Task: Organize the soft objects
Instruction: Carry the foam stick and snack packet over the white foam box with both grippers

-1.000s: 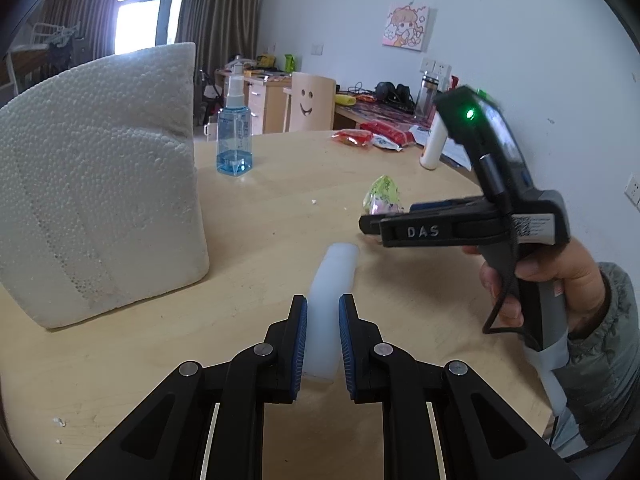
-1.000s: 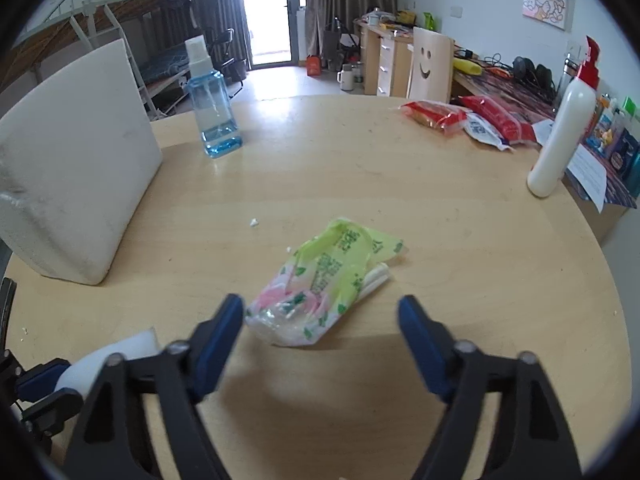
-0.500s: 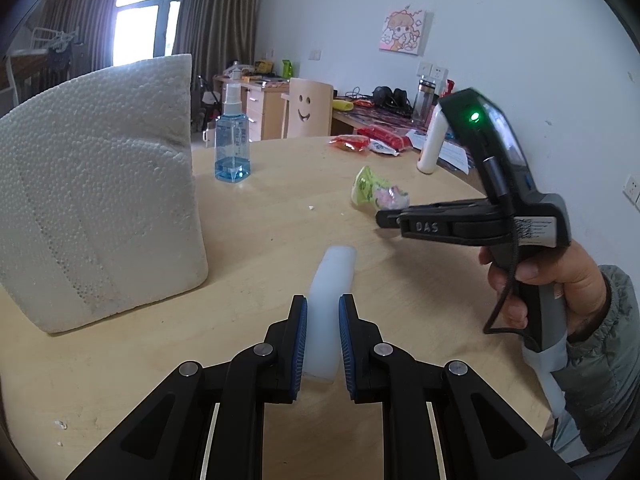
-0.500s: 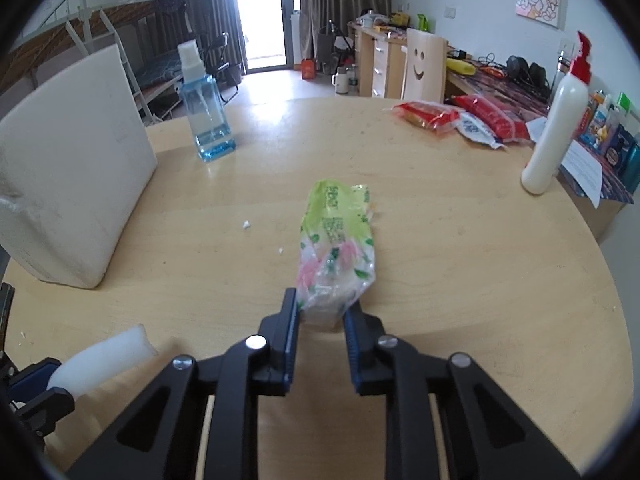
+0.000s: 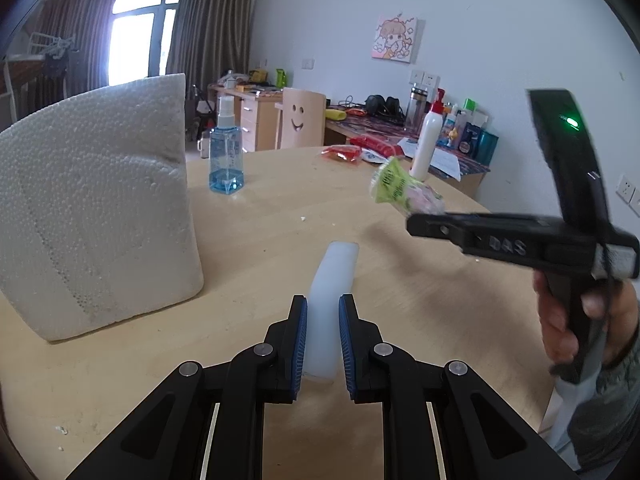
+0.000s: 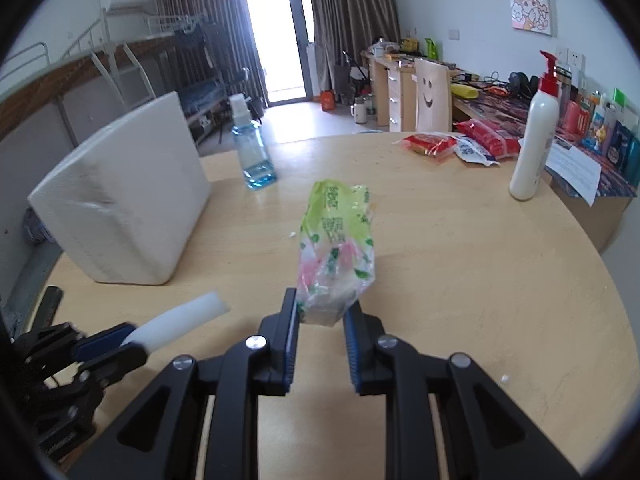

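Progress: both pickups are looking done, placement is pending. Left claw (image 5: 323, 330) is pinching the white foam strip (image 5: 333, 280), which is sticking out over the desk (image 5: 280, 216) just right of the styrofoam block (image 5: 96, 200). Right claw (image 6: 320, 322) is pinching the green tissue pack (image 6: 336, 240), carrying it off the desk, further right of the block. No drop-off spot is showing. Pack print is unreadable; "DAS" is reading on the right claw's side.
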Tool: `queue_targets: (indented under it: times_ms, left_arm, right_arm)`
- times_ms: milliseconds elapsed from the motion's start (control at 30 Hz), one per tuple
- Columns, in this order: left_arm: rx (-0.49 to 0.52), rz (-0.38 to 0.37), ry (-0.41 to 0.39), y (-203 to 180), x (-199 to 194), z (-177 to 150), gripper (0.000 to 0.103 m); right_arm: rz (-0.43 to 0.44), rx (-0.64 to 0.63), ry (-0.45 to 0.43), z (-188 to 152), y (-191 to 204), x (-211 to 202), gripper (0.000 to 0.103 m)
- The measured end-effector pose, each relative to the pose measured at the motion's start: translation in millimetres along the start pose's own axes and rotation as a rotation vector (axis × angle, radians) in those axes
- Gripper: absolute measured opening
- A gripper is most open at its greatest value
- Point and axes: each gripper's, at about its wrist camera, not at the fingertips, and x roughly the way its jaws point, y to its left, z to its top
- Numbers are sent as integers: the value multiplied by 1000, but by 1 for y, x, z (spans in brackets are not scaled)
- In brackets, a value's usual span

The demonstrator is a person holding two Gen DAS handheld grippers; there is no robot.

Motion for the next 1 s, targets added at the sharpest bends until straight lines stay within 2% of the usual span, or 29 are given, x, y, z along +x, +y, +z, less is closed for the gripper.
queue_targets:
  times_ms: [167,467,700,967,1000]
  left_arm:
    - [9,7,-28,-3,-8,-1,17]
    - [44,32,-93,-9,-18,1,17]
    - [43,30,-142,-9,-26,6,17]
    - [91,67,-192,-18,-36,8,17]
    - [94,89,-201,-19,-40,8,17]
  right_arm:
    - [23,8,-29,-16,5,-14,25]
    - [-12,-21,-169,-42,22,-51,25]
    - [-21,-18,-222,-43,26,-65,25]
    - [-11,-17,-264,-44,34,-71,25]
    - [-12,-19,-270,-44,35,-71,25]
